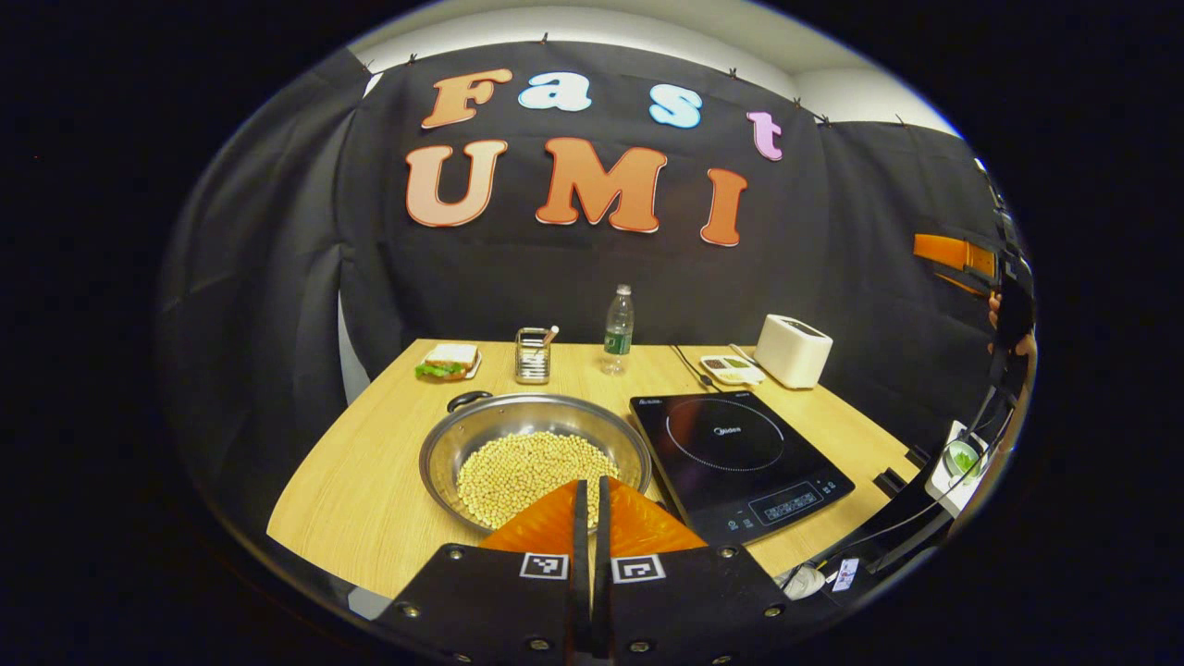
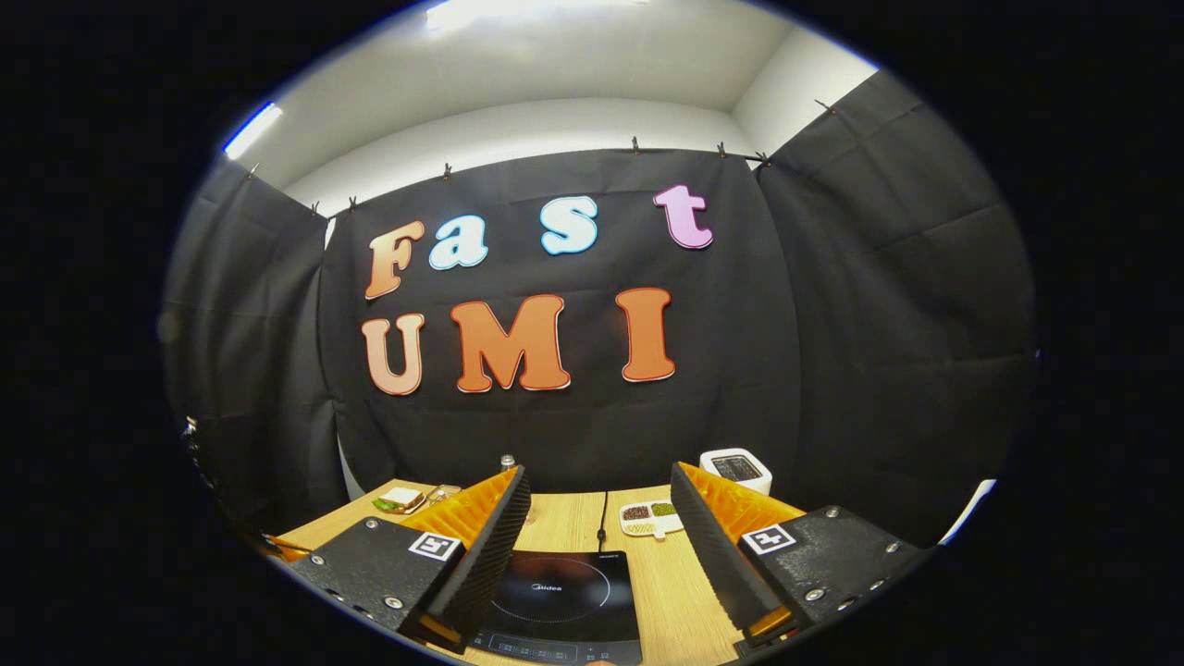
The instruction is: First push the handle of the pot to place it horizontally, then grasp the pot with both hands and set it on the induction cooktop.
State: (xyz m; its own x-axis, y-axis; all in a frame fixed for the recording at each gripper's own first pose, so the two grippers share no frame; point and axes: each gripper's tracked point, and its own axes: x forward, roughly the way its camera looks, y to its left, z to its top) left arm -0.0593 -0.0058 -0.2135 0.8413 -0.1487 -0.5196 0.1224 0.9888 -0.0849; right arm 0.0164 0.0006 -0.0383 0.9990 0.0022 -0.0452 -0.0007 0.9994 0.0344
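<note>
Currently catalogued, item by item.

Left hand-held gripper [image 1: 590, 495]: fingers pressed together, clenched on nothing; held above the desk's near edge, level and pointing forward, its tips over the near rim of the pot.

Right hand-held gripper [image 2: 599, 518]: fingers spread wide, released, nothing between them; held raised and aimed toward the booth's back wall, with the cooktop [image 2: 562, 597] seen below through the gap. From the left gripper view it appears at the far right edge [image 1: 962, 259], high above the desk, with part of the hand [image 1: 1010, 319] that holds it.

Pot [image 1: 535, 455]: wide, shallow, metal, sitting on the desk [image 1: 370, 462] just left of the cooktop [image 1: 740, 458], not on it. It is filled with a layer of pale yellow beans [image 1: 527, 467]. One dark loop handle [image 1: 467, 400] shows at the far-left rim; the near side is hidden behind the left gripper's fingers.

Cooktop: black, flat, with a ring marking and a control strip along its near edge; surface bare.

Back row on the desk, left to right: sandwich [image 1: 449, 361] on a small plate; wire holder [image 1: 532, 355] with a utensil in it; plastic bottle [image 1: 618, 330], upright; small divided dish [image 1: 731, 370]; white toaster [image 1: 793, 350].

Off the desk's right edge: a white object with something green [image 1: 962, 458], too small to identify.
</note>
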